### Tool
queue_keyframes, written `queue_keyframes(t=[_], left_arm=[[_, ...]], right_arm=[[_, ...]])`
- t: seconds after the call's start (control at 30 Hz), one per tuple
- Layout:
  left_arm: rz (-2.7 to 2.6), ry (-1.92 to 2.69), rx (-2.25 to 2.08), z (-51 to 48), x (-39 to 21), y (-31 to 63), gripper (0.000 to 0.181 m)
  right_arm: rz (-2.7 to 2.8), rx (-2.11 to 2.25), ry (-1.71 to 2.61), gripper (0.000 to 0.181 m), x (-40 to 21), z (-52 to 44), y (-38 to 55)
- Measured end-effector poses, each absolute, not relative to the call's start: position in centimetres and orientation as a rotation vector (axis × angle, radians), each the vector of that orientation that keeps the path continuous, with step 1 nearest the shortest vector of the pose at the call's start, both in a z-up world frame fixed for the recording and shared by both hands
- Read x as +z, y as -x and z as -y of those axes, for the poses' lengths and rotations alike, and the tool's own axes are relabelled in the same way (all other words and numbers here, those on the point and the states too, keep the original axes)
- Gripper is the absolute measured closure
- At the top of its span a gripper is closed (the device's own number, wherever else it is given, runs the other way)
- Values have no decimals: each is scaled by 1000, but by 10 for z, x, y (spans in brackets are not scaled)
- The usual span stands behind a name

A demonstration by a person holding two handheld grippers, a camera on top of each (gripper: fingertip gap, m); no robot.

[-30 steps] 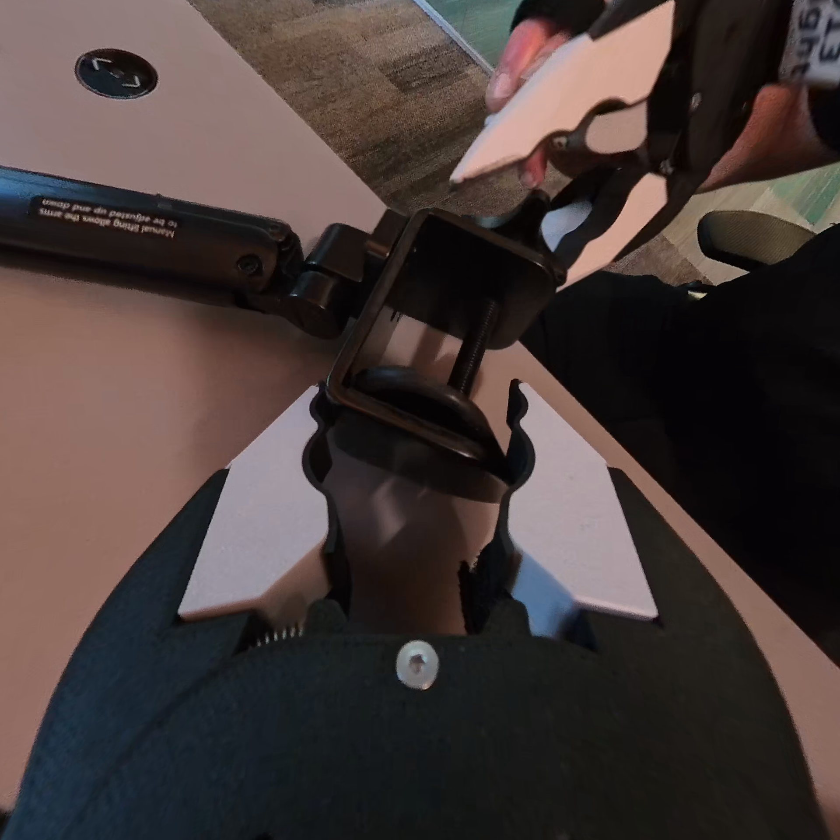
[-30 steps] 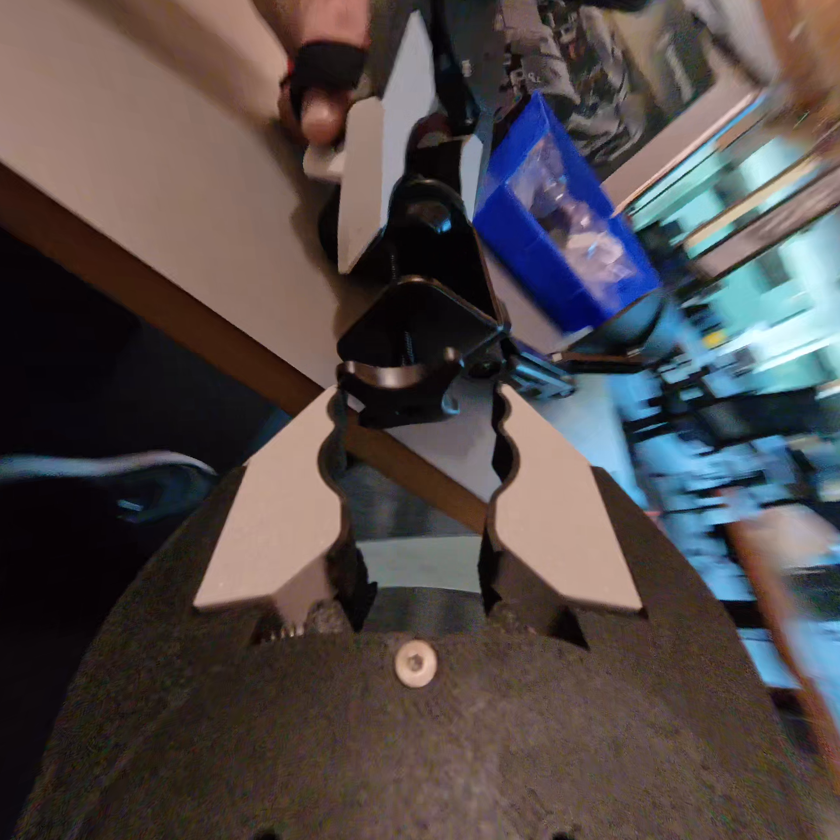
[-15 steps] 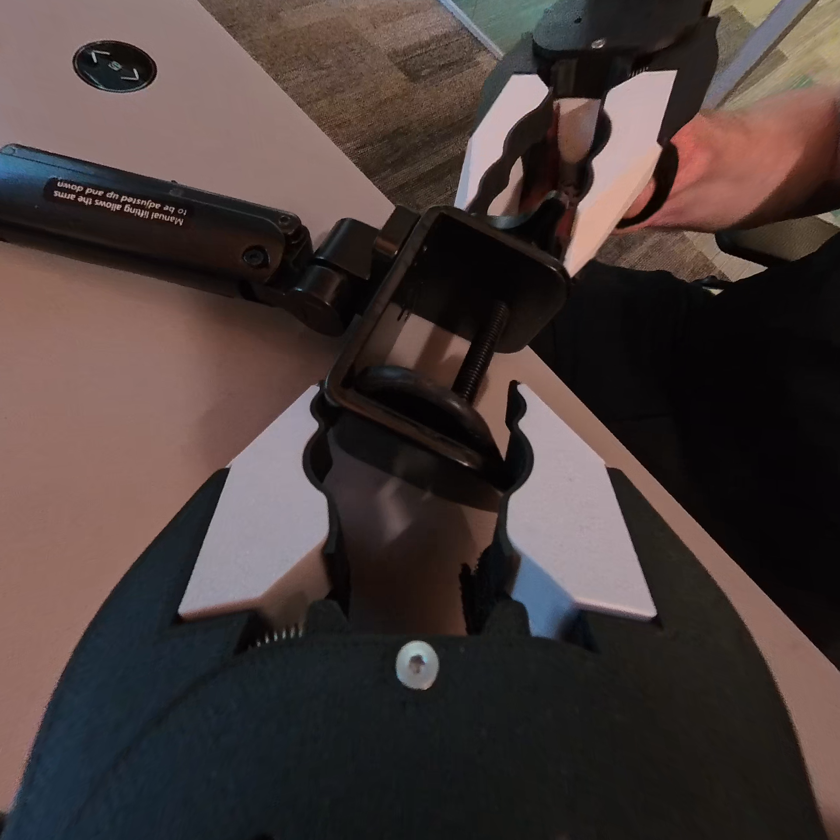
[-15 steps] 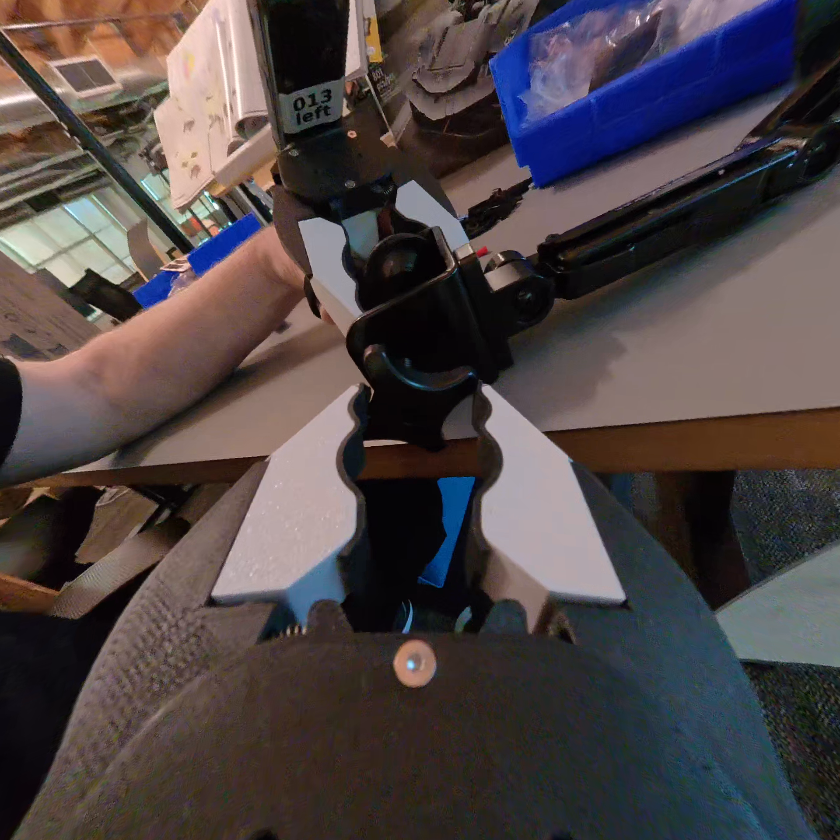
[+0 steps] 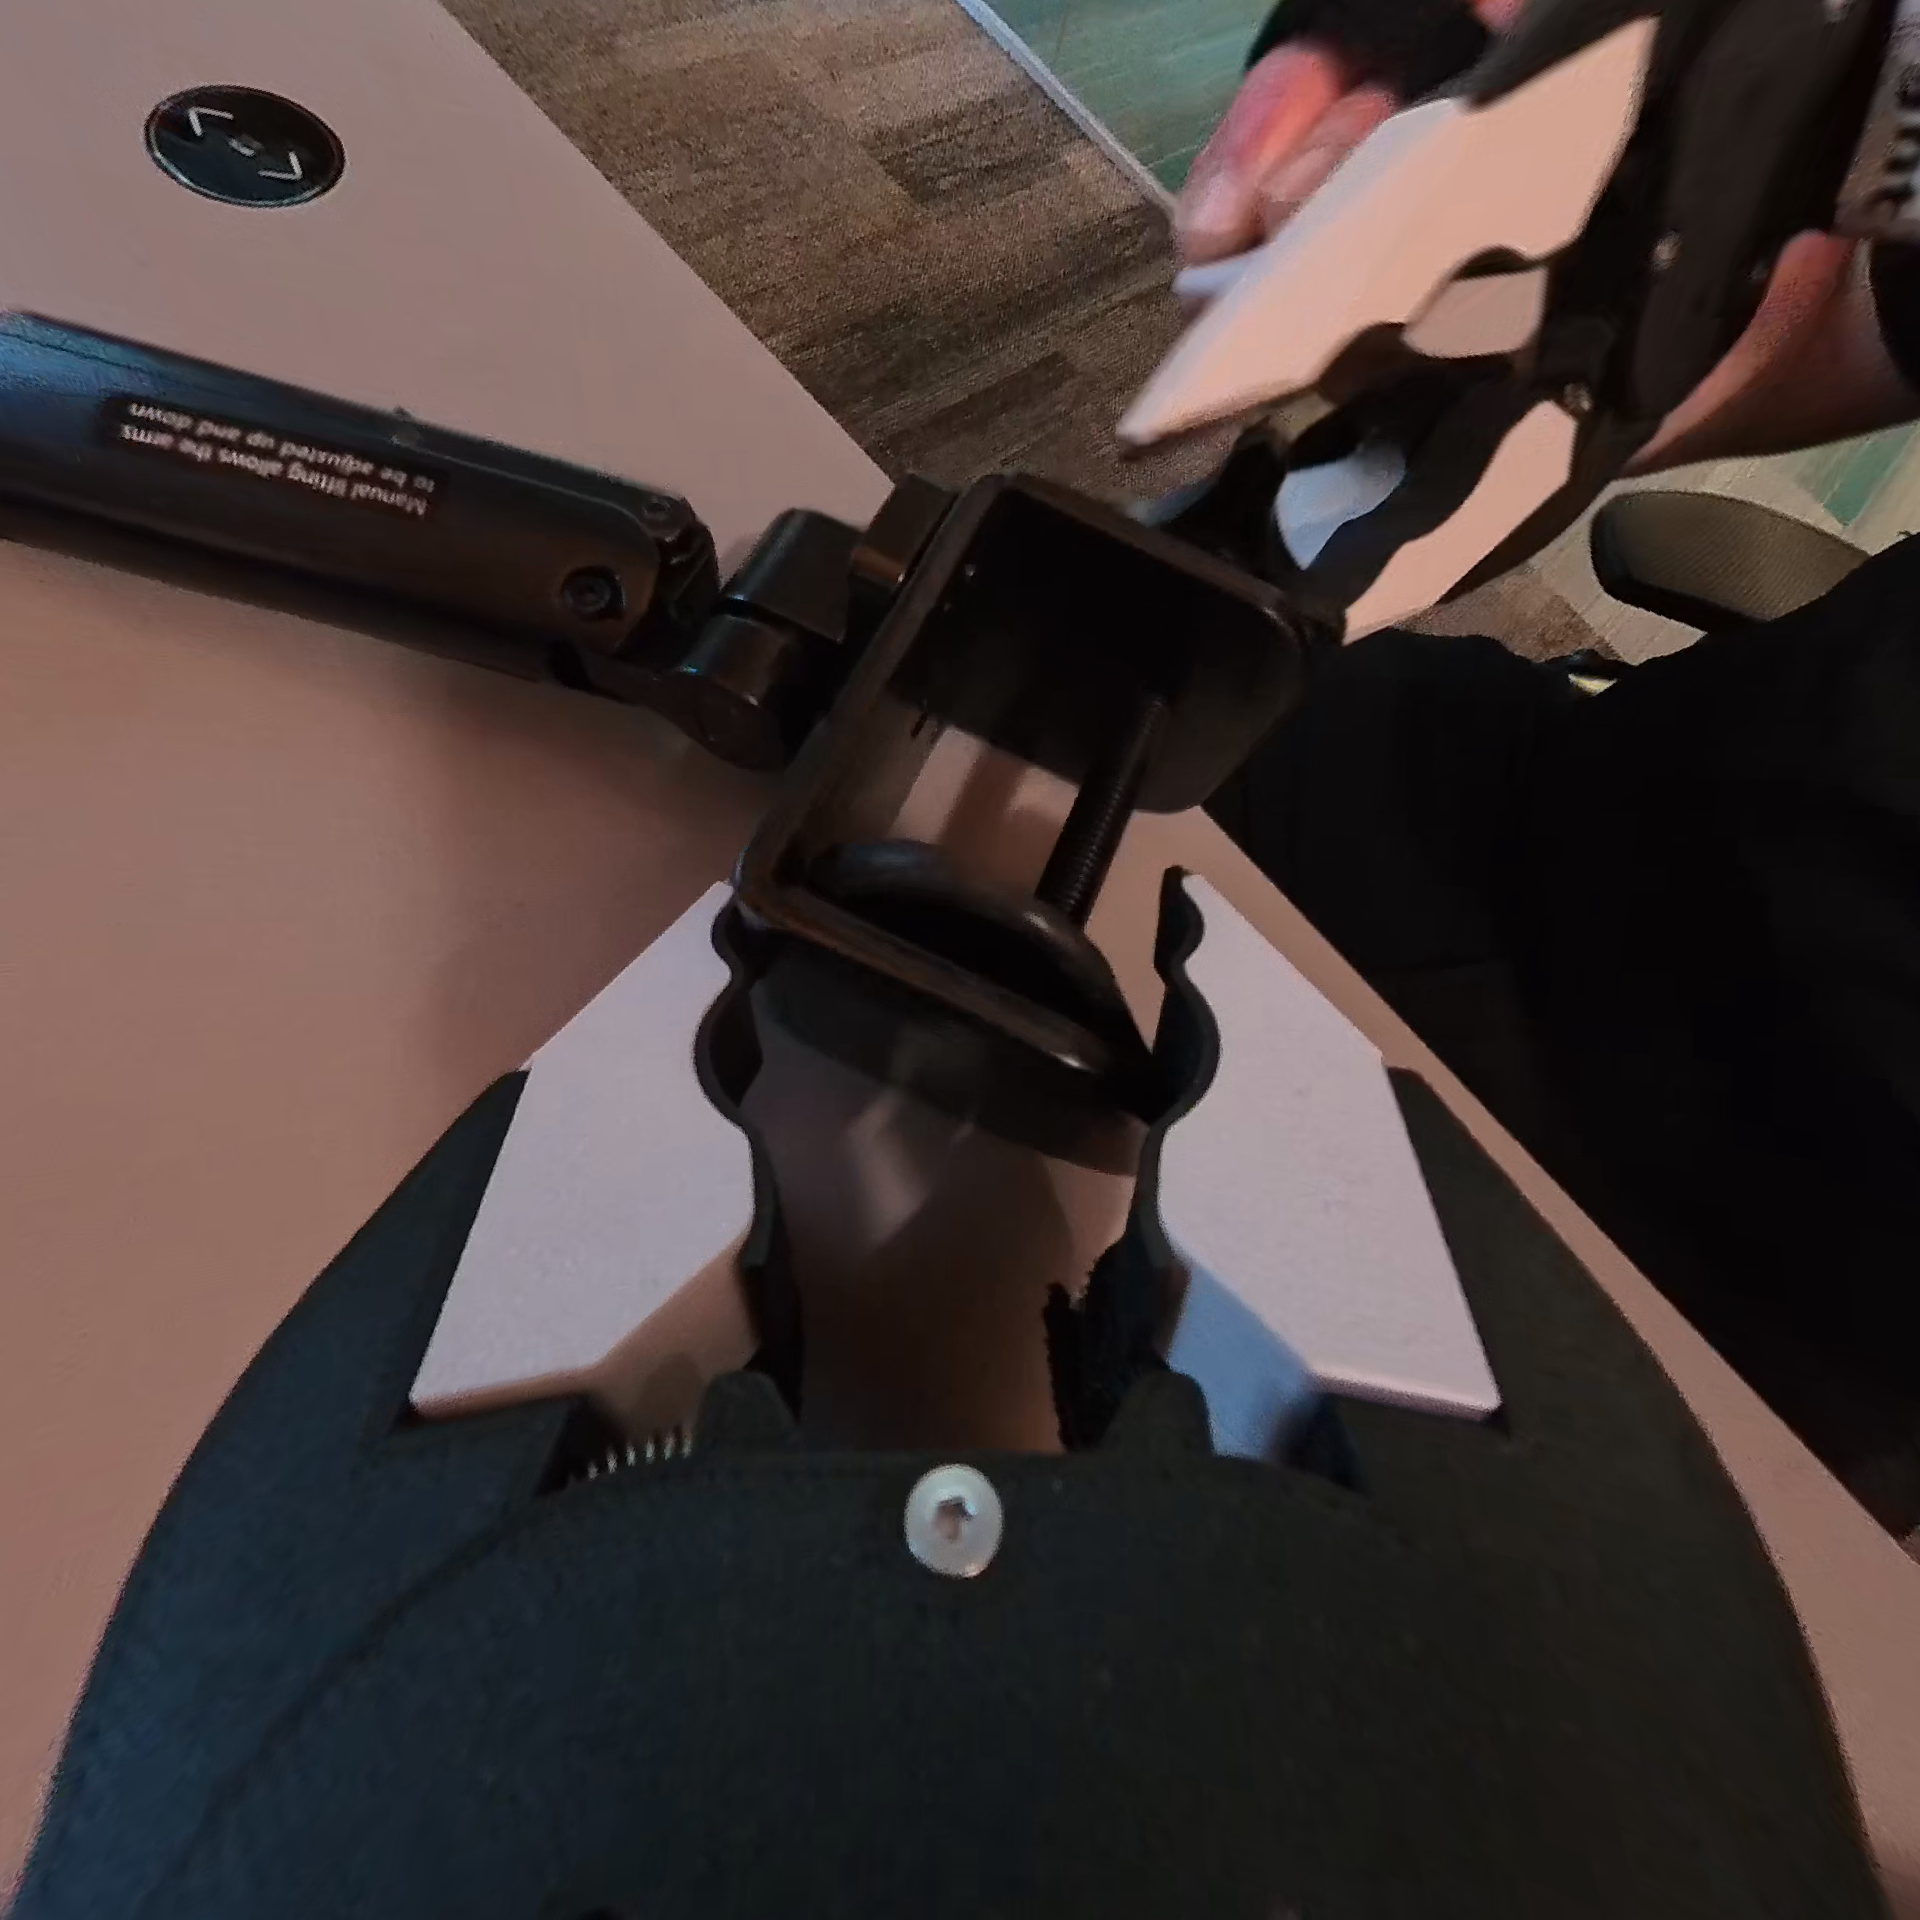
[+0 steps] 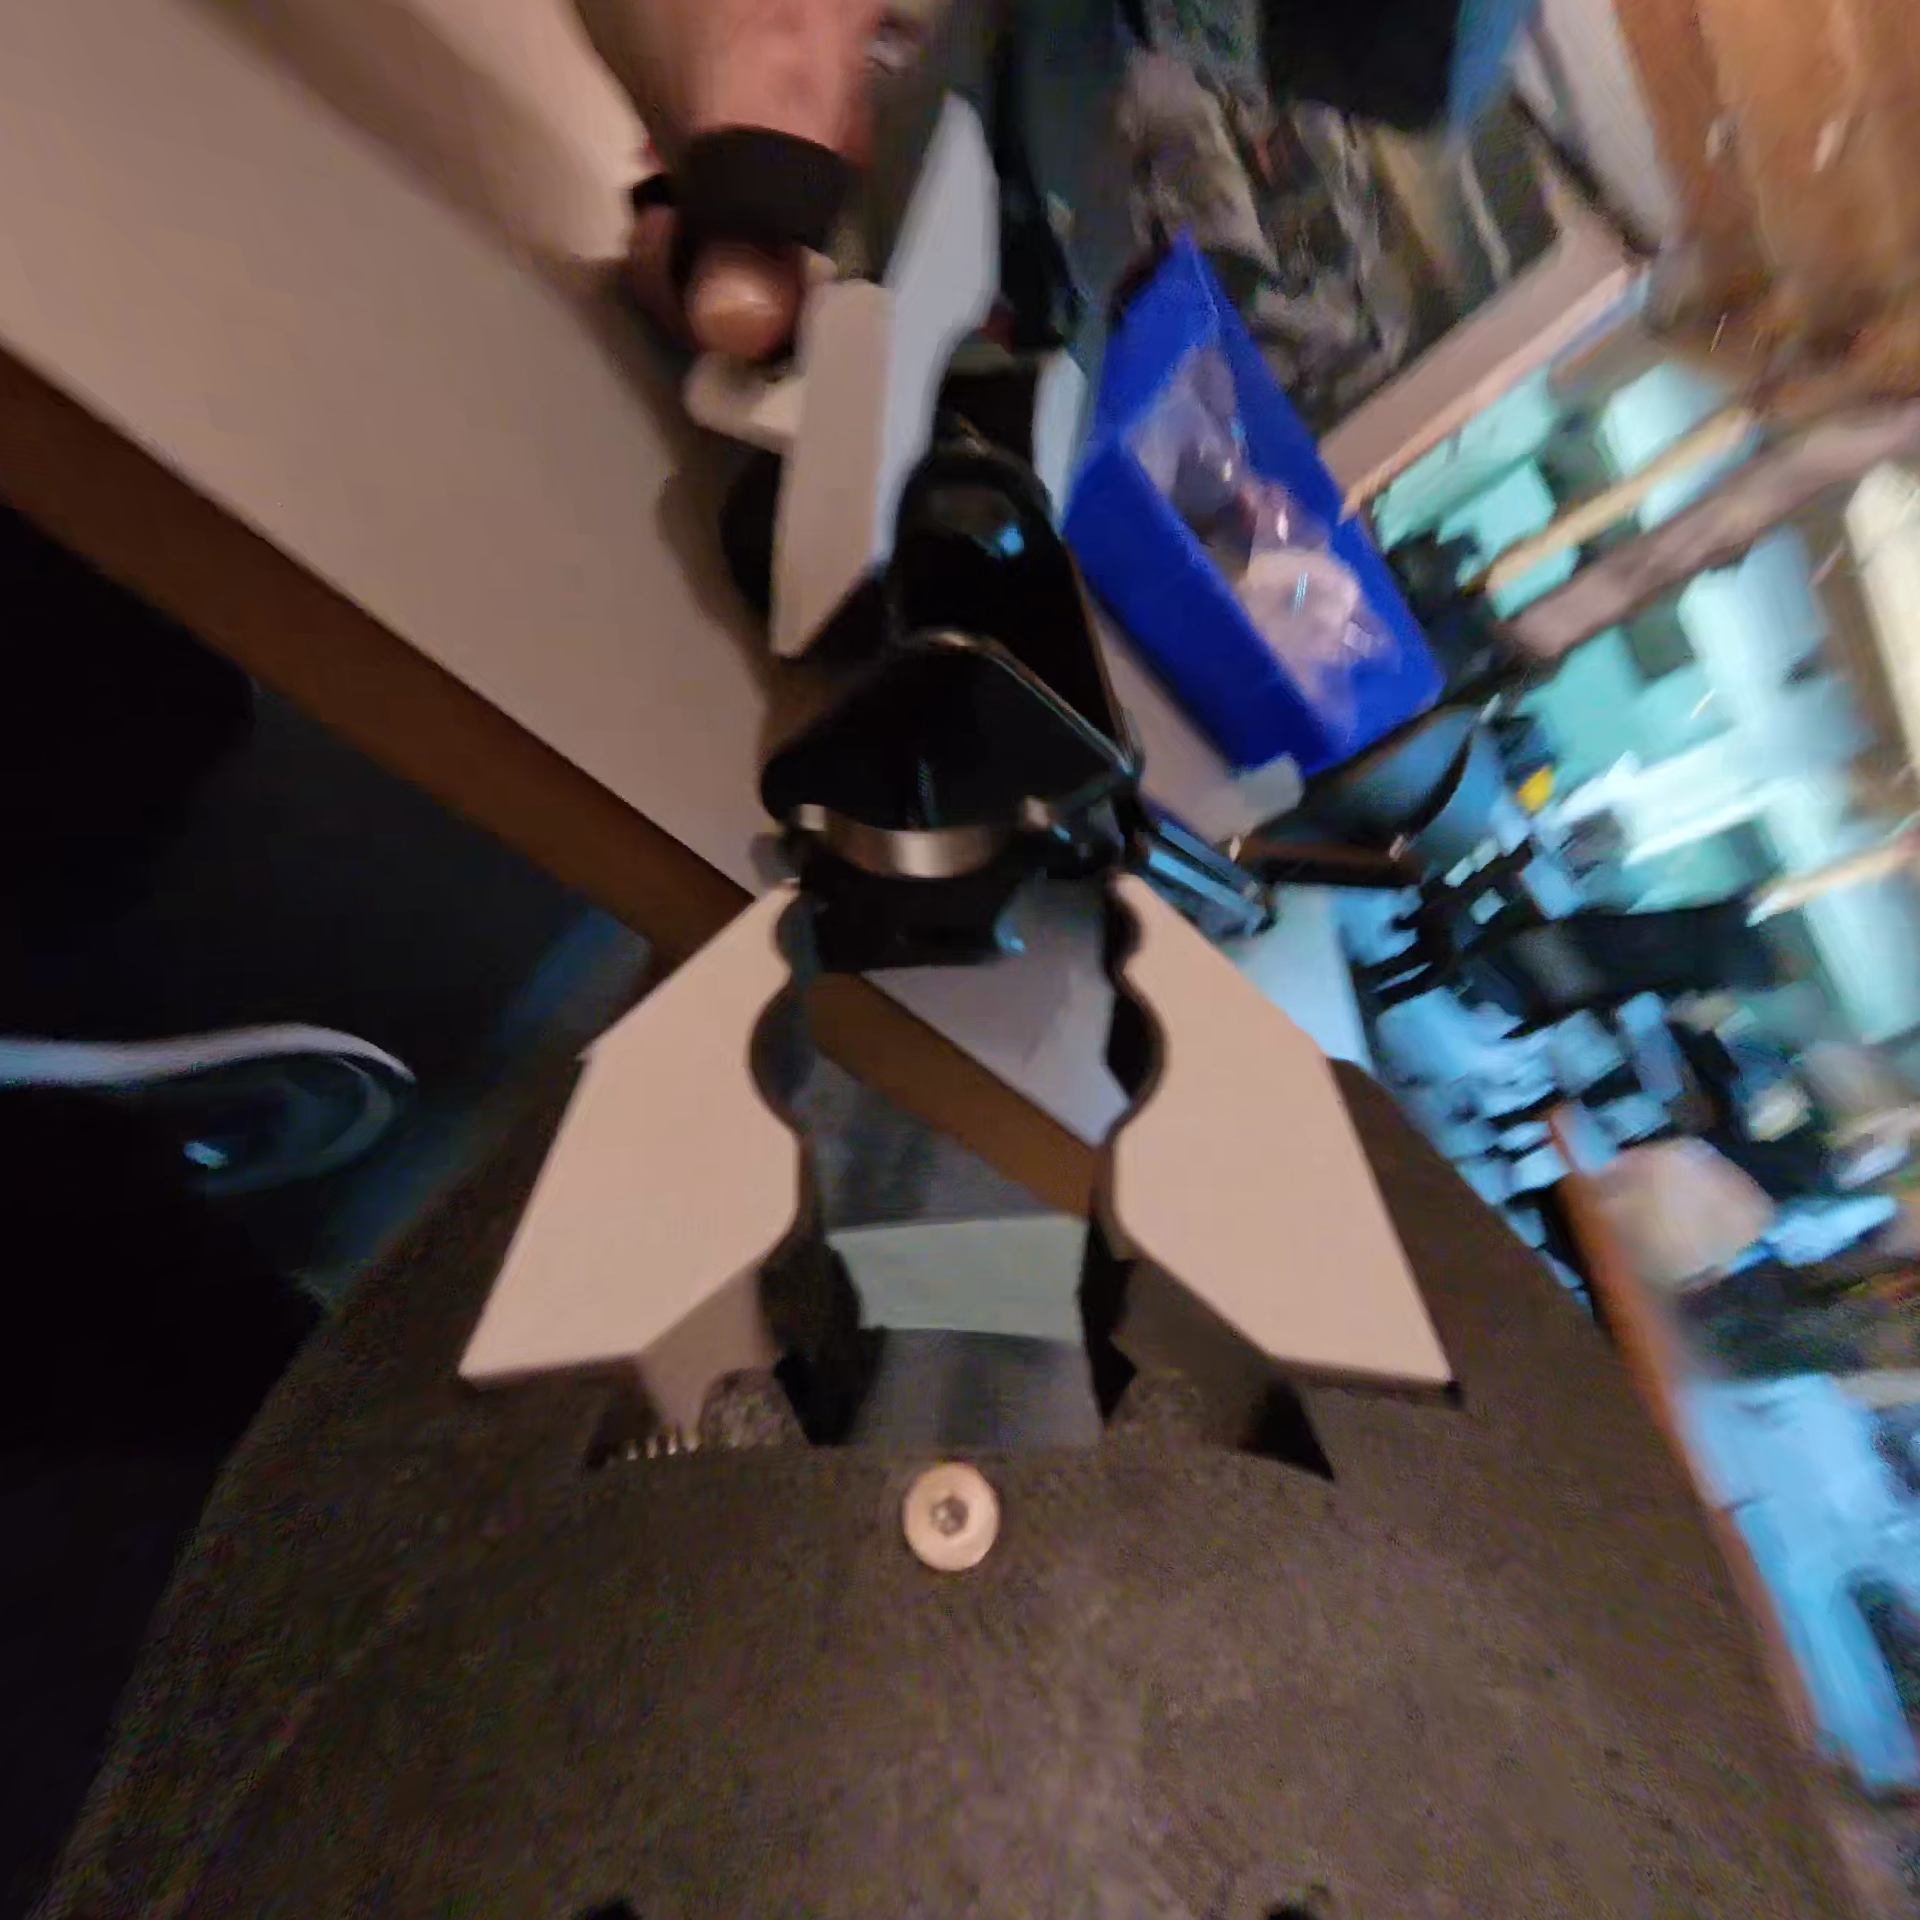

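Rotated since half a second ago, the right gripper (image 6: pixel 951 935) is seen rolled sideways, its fingers pinched on the black knob (image 6: pixel 914 899) of the black metal C-clamp (image 5: pixel 1023 727). That clamp sits at the edge of the pale tabletop (image 5: pixel 312 883), joined to a black hinged arm (image 5: pixel 343 488). The left gripper (image 5: pixel 951 997) is closed on the clamp's upper plate. A blue plastic bin (image 6: pixel 1236 582) holds clear bagged items, blurred. Whether the clamp bites the edge is hidden.
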State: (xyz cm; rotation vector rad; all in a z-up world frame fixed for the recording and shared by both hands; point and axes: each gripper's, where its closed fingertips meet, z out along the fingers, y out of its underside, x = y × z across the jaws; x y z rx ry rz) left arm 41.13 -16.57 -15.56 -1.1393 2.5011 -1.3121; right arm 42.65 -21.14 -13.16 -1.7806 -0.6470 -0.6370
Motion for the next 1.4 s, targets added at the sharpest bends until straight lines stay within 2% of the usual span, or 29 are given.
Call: queue_keyframes(t=[0.1,0.13,0.27,0.4,0.47,0.53,0.63,0.77,0.87,0.93,1.0,1.03,1.13,1.17,1.3,1.37,1.4], left_arm=[[-2503,1130,-1286,166,-157,-412,106],[-2501,1134,-1298,166,-156,-413,106],[-2501,1131,-1295,166,-156,-413,106],[-2500,1133,-1289,167,-157,-413,106],[-2500,1131,-1281,167,-157,-413,106],[-2499,1126,-1278,167,-157,-413,106],[-2503,1126,-1288,167,-157,-413,106],[-2511,1120,-1284,168,-157,-412,104],[-2501,1107,-1314,170,-154,-411,102],[-2512,1124,-1310,170,-156,-411,102],[-2520,1111,-1267,170,-159,-412,105],[-2521,1107,-1267,170,-159,-412,105],[-2521,1106,-1268,171,-159,-412,105],[-2520,1103,-1264,171,-159,-413,105],[-2516,1107,-1253,172,-159,-413,105],[-2514,1113,-1247,173,-159,-414,106],[-2511,1116,-1249,174,-159,-414,106]], right_arm=[[338,-241,1810,91,-132,220,-426],[240,-77,1802,91,-131,224,-421],[-114,449,1713,106,-126,224,-415],[-212,664,1723,121,-135,210,-407],[-254,717,1719,136,-139,206,-409],[-182,606,1748,138,-140,207,-410],[59,213,1852,143,-142,208,-412],[565,-615,1838,140,-142,208,-423],[656,-756,1754,139,-136,206,-420],[542,-540,1800,132,-139,208,-419],[350,-218,1822,108,-137,212,-417],[252,-75,1814,103,-134,216,-418],[26,378,1702,104,-124,225,-409],[-26,486,1693,110,-126,225,-407],[-264,736,1644,113,-131,224,-415],[-343,847,1666,101,-143,225,-409],[-368,913,1643,101,-142,225,-404]])
